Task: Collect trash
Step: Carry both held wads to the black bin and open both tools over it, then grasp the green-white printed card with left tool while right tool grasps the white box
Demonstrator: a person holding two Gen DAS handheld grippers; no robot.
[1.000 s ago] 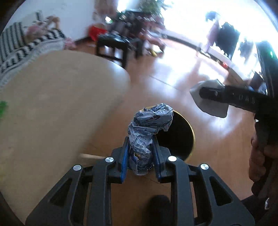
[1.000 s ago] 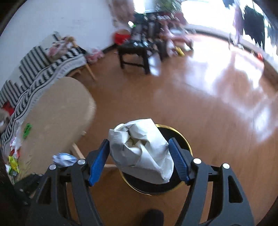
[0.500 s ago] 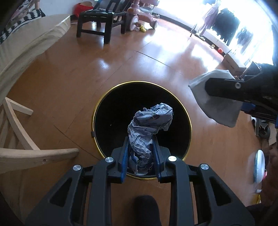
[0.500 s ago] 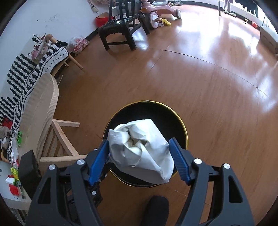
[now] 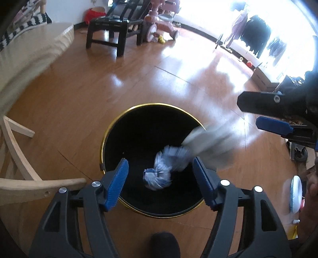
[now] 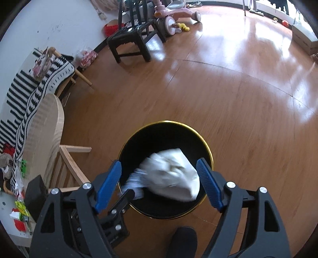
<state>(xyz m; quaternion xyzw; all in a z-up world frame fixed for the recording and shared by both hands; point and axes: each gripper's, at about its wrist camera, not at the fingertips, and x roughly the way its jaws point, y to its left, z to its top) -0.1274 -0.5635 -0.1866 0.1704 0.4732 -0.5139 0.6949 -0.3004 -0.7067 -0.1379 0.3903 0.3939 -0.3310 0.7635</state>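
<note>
A black bin with a gold rim (image 5: 127, 113) (image 6: 206, 139) stands on the wooden floor under both grippers. My left gripper (image 5: 161, 182) is open above the bin; a crumpled blue-and-white wrapper (image 5: 159, 174) is loose below it, inside the bin. My right gripper (image 6: 159, 184) is open too; a crumpled white paper wad (image 6: 173, 174), blurred, falls between its fingers into the bin. The wad also shows blurred in the left wrist view (image 5: 208, 142). The right gripper shows at the right edge of the left wrist view (image 5: 264, 113).
A light wooden chair (image 5: 17, 170) (image 6: 67, 158) stands left of the bin beside a round wooden table (image 5: 29, 49) (image 6: 45, 131) with more litter (image 6: 19, 210) on it. A black stool (image 5: 111, 29) (image 6: 129, 43) and a pink ride-on toy (image 6: 174, 17) stand farther back.
Both grippers have opened over the bin. The blue-and-white wrapper has dropped from the left gripper and the white paper wad has dropped from the right gripper.
</note>
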